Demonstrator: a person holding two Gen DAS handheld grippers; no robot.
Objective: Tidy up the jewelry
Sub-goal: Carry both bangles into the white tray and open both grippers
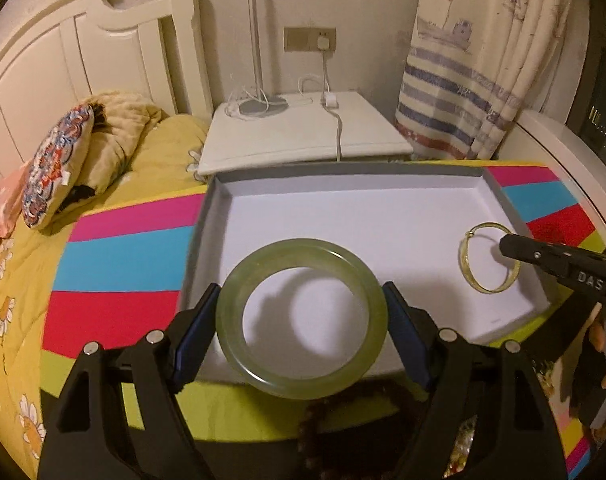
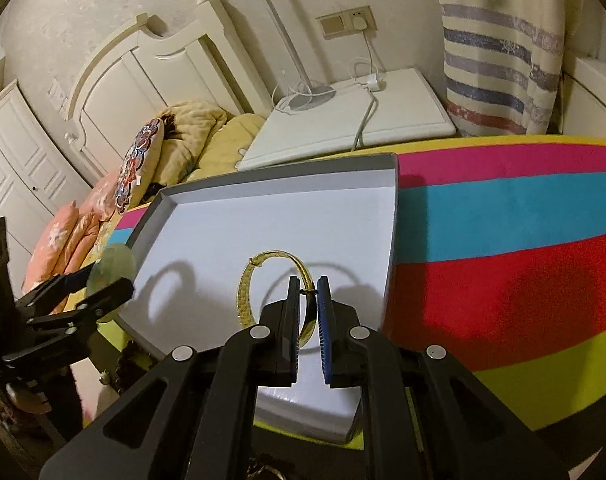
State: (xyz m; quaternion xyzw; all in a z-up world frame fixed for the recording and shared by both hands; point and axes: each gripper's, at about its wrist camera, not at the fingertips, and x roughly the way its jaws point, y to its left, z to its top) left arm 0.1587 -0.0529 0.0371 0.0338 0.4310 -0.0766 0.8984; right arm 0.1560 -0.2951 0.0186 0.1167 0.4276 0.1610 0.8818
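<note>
The left gripper (image 1: 303, 312) has the green jade bangle (image 1: 301, 318) clamped across its full width, blue pads pressed to the ring's outer sides, and it hangs over the near edge of the shallow white tray (image 1: 343, 204), its shadow falling on the tray floor below. Over at the tray's right edge, the right gripper (image 2: 308, 294) is pinched nearly closed on the thin gold bangle (image 2: 249, 288), gripping one side of the band so the hoop stands up on edge above the white floor, throwing a looped shadow just beside it. From the left wrist camera that gold bangle (image 1: 489, 258) shows near the tray's right wall with the black finger tip of the right gripper (image 1: 515, 246) across it. The tray sits on a striped cloth (image 2: 503, 216) of pink, blue, red and lime. At the near edge of the cloth, under the left gripper, lies something dark and beaded (image 1: 315, 436), possibly a string of beads; it is too dim to be sure.
</note>
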